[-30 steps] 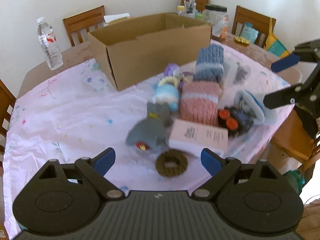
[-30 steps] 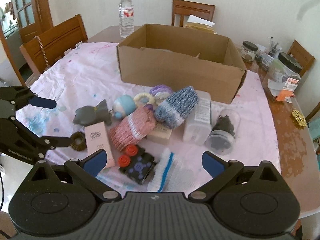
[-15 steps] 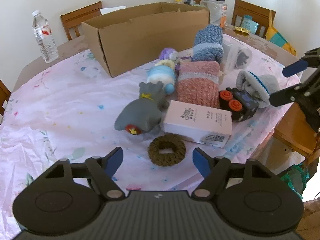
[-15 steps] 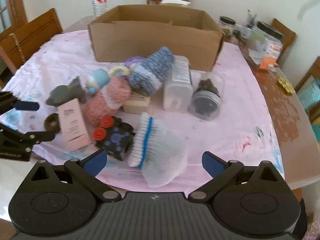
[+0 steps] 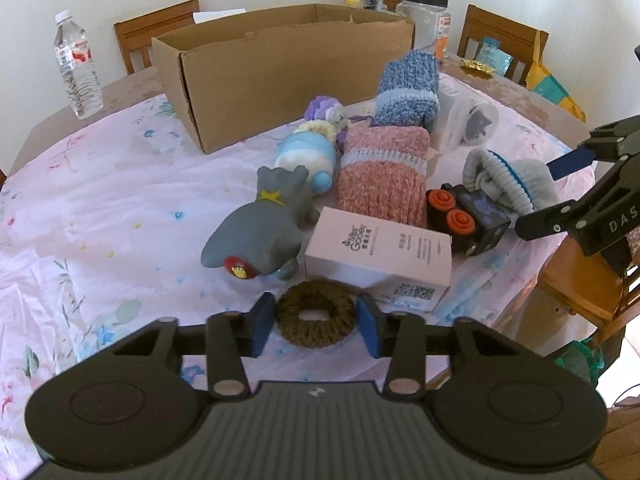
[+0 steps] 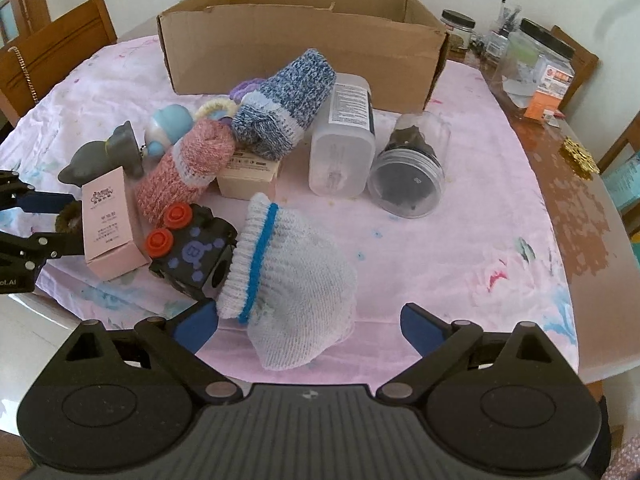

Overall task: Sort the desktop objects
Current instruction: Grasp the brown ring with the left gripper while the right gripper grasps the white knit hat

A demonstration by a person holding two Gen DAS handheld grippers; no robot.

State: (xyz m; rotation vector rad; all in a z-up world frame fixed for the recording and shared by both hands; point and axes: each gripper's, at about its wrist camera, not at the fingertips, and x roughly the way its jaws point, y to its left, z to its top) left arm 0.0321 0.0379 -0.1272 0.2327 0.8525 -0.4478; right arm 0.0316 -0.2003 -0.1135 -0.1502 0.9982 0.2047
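A brown knitted ring [image 5: 316, 292] lies on the pink tablecloth near the table's front edge. My left gripper [image 5: 316, 330] has its jaws closing on the ring, and both blue pads touch its sides. A white knit hat with a blue stripe [image 6: 292, 280] lies in front of my right gripper [image 6: 309, 328]. Its jaws are closing, still wide, with the hat between them and the right pad clear of it. An open cardboard box [image 6: 296, 56] stands behind the pile.
The pile holds a grey toy cat [image 5: 256, 236], a pink carton [image 5: 380, 248], a black toy with red knobs [image 5: 464, 220], pink [image 5: 384, 176] and blue [image 5: 408, 88] sock rolls, a white bottle [image 6: 344, 140] and a clear jar [image 6: 408, 176]. Wooden chairs ring the table.
My left gripper sank toward the brown ring and its jaws came in from wide apart to the ring's sides. My right gripper came down close over the white hat.
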